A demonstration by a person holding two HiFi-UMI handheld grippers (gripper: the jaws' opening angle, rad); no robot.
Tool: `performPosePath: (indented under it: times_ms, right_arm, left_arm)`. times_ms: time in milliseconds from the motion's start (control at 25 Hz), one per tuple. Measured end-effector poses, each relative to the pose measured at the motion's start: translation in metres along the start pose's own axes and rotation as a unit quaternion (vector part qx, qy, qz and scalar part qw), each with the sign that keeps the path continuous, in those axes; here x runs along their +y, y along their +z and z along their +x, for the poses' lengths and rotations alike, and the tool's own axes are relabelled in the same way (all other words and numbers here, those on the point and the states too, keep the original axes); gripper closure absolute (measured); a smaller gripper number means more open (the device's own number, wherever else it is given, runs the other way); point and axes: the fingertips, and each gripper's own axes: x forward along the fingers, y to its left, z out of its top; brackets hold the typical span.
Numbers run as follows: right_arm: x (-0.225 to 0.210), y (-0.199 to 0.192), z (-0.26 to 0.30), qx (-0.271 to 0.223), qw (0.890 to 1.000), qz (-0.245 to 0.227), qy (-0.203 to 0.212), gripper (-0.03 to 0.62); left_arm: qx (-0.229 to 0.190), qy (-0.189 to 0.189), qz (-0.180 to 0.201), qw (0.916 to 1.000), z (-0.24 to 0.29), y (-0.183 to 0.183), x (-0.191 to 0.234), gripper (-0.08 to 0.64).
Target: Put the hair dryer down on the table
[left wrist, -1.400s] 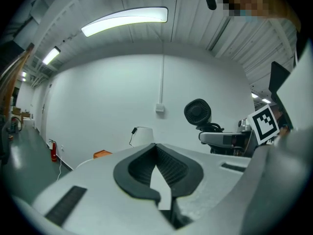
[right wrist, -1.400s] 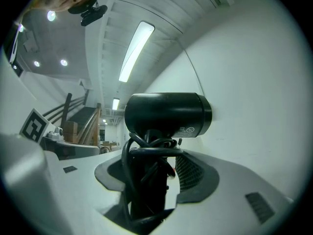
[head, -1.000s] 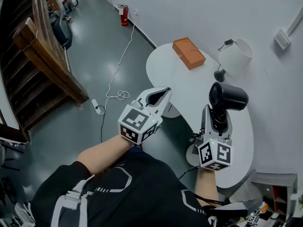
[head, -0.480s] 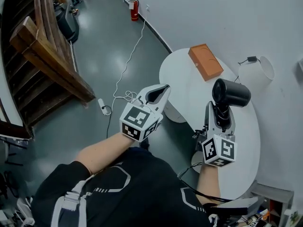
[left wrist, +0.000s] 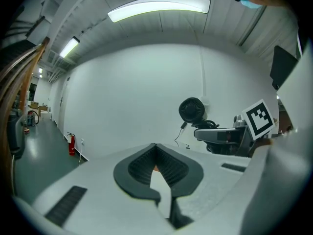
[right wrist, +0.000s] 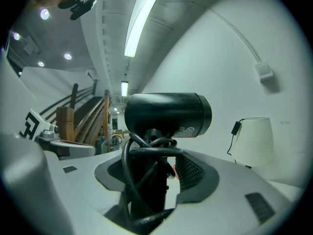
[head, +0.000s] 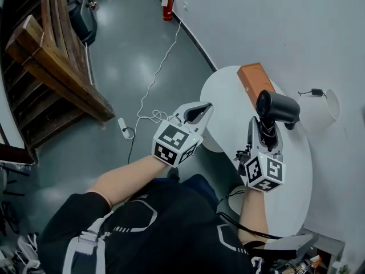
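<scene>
Black tee (head: 154,233) w/ white print; pale-grey left hand-held gripper (head: 206,108), right hand-held gripper (head: 265,127), b/w marker cubes (head: 174,143)

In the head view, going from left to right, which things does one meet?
Stairs → power strip → left gripper → hair dryer → lamp.

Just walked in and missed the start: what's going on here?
A person holds a gripper in each hand. The right gripper clamps the cord-wrapped handle of a black hair dryer, upright over the white table, near an orange box. The left gripper is shut and empty beside the table's edge.
</scene>
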Motion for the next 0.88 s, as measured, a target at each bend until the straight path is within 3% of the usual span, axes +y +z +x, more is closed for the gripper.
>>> performPosePath:
  times_ms: [200,360,520,880]
  right_arm:
    - [-0.003,-0.01,0.043,0.031,0.999,-0.017,0.012,0.333]
    - [-0.012,-0.024,0.078,0.064,0.997,-0.019,0.029,0.333]
    - [-0.024,-0.033,0.109,0.084,0.996,-0.012,0.041,0.333]
    - [-0.013,-0.067,0.17,0.138,0.982,-0.014,0.131,0.333]
  left_arm:
    - [-0.015,0.001,-0.018,0.9997,0.022,0.004,0.019,0.56]
    - [-0.001,0.026,-0.021,0.9994,0.041,-0.002,0.039,0.56]
    - [0.019,0.028,-0.022,0.9992,0.056,-0.011,0.047,0.56]
    - [0.034,0.083,-0.06,0.9941,0.097,-0.03,0.078,0.56]
